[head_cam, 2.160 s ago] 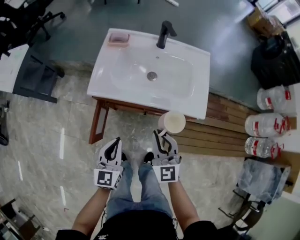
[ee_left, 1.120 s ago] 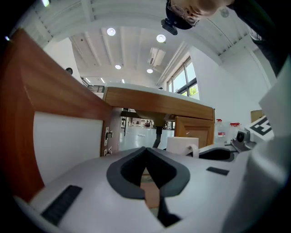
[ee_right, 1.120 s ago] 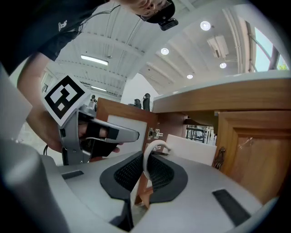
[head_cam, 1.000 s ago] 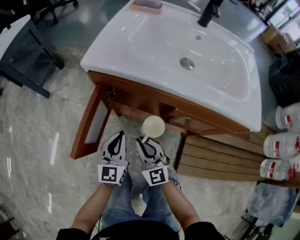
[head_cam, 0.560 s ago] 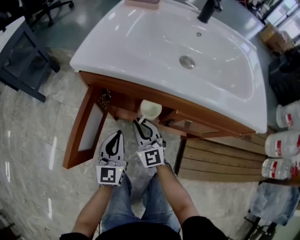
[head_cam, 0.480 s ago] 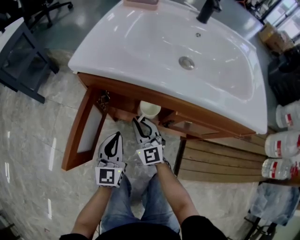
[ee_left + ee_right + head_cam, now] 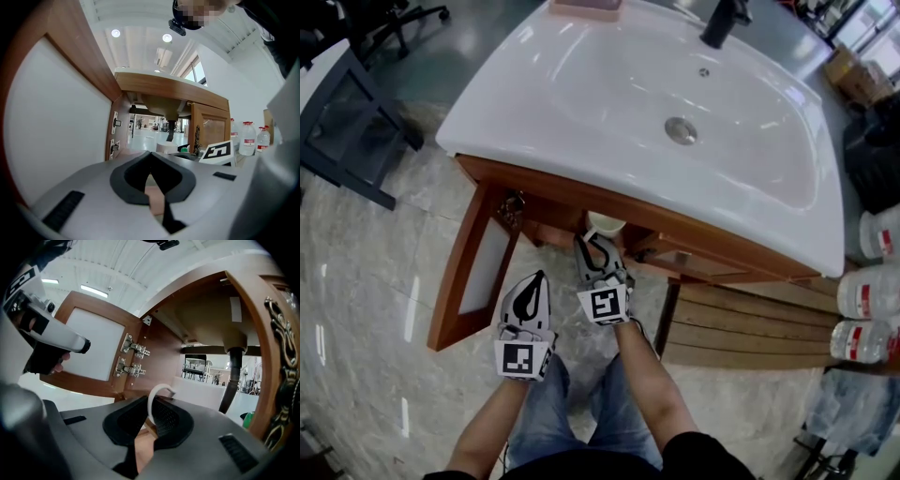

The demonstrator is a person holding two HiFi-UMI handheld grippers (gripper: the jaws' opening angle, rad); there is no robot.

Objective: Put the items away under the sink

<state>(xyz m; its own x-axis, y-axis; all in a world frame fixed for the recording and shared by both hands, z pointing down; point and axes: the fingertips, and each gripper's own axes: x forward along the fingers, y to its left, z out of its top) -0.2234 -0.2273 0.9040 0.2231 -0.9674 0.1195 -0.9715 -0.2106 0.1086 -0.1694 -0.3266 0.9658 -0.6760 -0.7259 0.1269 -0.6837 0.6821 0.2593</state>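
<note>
Grey left tongs (image 7: 538, 277) and right tongs (image 7: 596, 237), black-lined, with square-marker cubes (image 7: 606, 304); blue jeans (image 7: 546, 412), black top (image 7: 698, 457)

Bright ceiling lights (image 7: 167, 37) streak glare across the white sink (image 7: 581, 103) and glossy floor (image 7: 356, 281); gripper views bulge, corners dark.

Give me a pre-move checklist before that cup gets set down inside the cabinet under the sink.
1. Grip: right gripper shut on the cup's handle: ok.
2. Cabinet door swung wide open, out of the way: ok.
3. Cup at the cabinet opening, just under the sink edge: ok.
4. Drain pipe stands to the right of the handle, not touching: ok.
5. Landing spot on the cabinet floor, hidden behind the gripper body: cannot tell.
6. Left gripper shut with nothing in it, outside the cabinet by the door: ok.
</note>
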